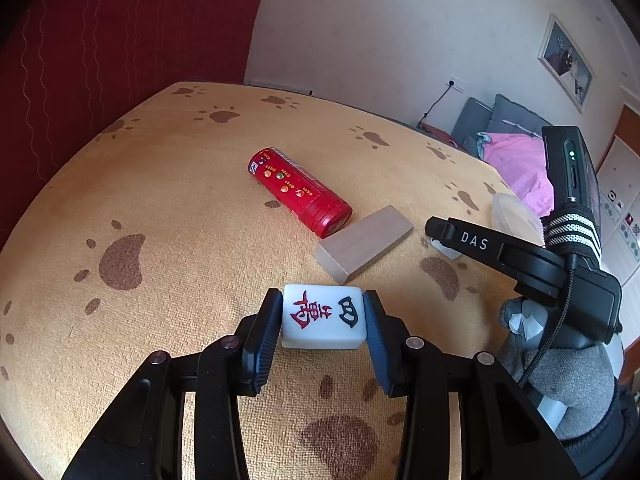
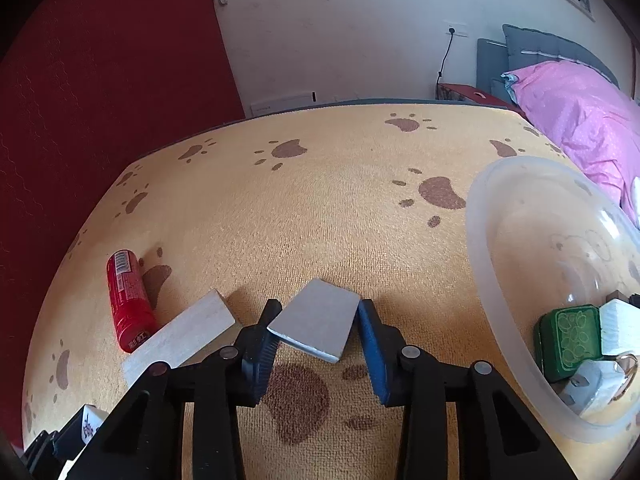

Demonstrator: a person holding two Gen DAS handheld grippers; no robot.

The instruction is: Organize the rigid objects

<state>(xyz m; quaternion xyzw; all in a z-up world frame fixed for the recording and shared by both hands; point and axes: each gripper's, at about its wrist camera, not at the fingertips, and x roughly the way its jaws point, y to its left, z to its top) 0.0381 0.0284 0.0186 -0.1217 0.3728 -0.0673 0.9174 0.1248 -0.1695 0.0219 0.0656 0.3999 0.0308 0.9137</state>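
- Left wrist view: left gripper [image 1: 323,322] pinches a white mahjong tile [image 1: 324,317], both pads flat on its short ends; tile's long axis runs straight across the fingers, printed face toward the camera; tile looks lifted just off the paw-print cloth [image 1: 168,208], though contact underneath is hard to read.
- Same view: wooden block [image 1: 363,247] lies just ahead and slightly right of the tile, long axis angled up to the right; red tube [image 1: 299,191] lies on its side beyond it, cap end touching or nearly touching the block; right gripper's body enters from the right, well to the right of the tile.
- Right wrist view: right gripper [image 2: 316,330] closed on a flat grey slab [image 2: 318,326], pads on its two side edges; slab tilted, far end raised, long axis pointing ahead along the fingers.
- Same view: clear plastic bowl [image 2: 486,240] sits to the right of the fingers, near; it already holds a green tile [image 2: 568,344] and white pieces.
- Judgement: bowl lies right of both grippers and the right one is nearer, so its slab likely goes in first; the left must cross rightward past the wooden block [image 2: 184,336] and red tube [image 2: 127,300].
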